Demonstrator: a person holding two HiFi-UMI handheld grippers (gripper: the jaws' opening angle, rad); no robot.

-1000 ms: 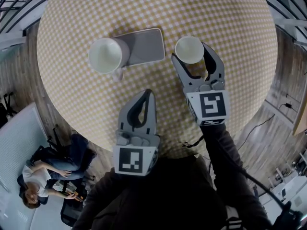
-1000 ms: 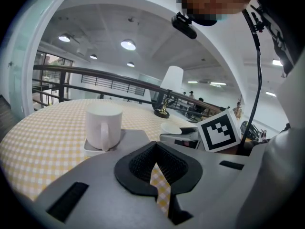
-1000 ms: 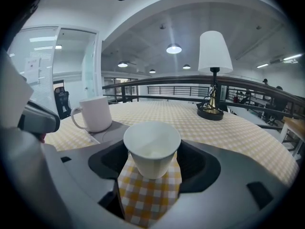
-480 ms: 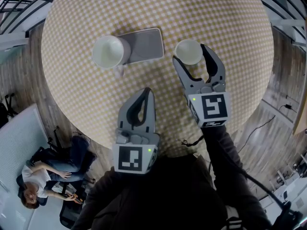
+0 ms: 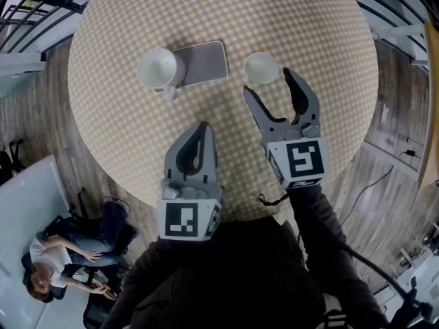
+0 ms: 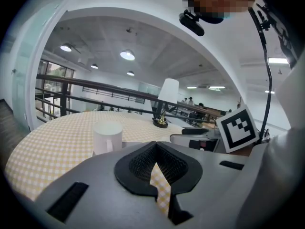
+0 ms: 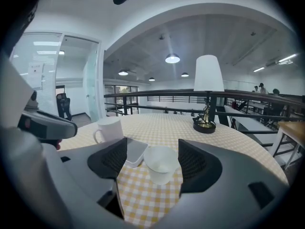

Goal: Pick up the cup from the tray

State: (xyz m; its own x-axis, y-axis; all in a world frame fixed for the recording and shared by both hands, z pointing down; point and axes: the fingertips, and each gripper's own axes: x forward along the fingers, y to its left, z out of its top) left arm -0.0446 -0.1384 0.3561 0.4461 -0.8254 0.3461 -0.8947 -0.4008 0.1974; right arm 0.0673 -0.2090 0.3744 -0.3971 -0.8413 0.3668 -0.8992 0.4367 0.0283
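Checked cloth covers the round worktop (image 5: 309, 40), which carries a grey tray (image 5: 206, 60) with a white mug (image 5: 159, 68) at its left end. A small upright cup (image 5: 261, 68) stands off the tray, just right of it. It sits just ahead of the right gripper (image 5: 267, 82), whose fingers are spread and untouching. The left gripper (image 5: 204, 126) has its fingers closed on nothing and is farther away.

It looks like an open-plan office on an upper level. A dark railing (image 7: 157, 96) runs behind the round counter (image 5: 137, 33) with its checked cloth. Round ceiling lights (image 7: 172, 58) hang overhead. A glass-walled room (image 7: 71, 80) holds an office chair (image 7: 62, 104), and people (image 6: 190, 100) stand among distant desks.
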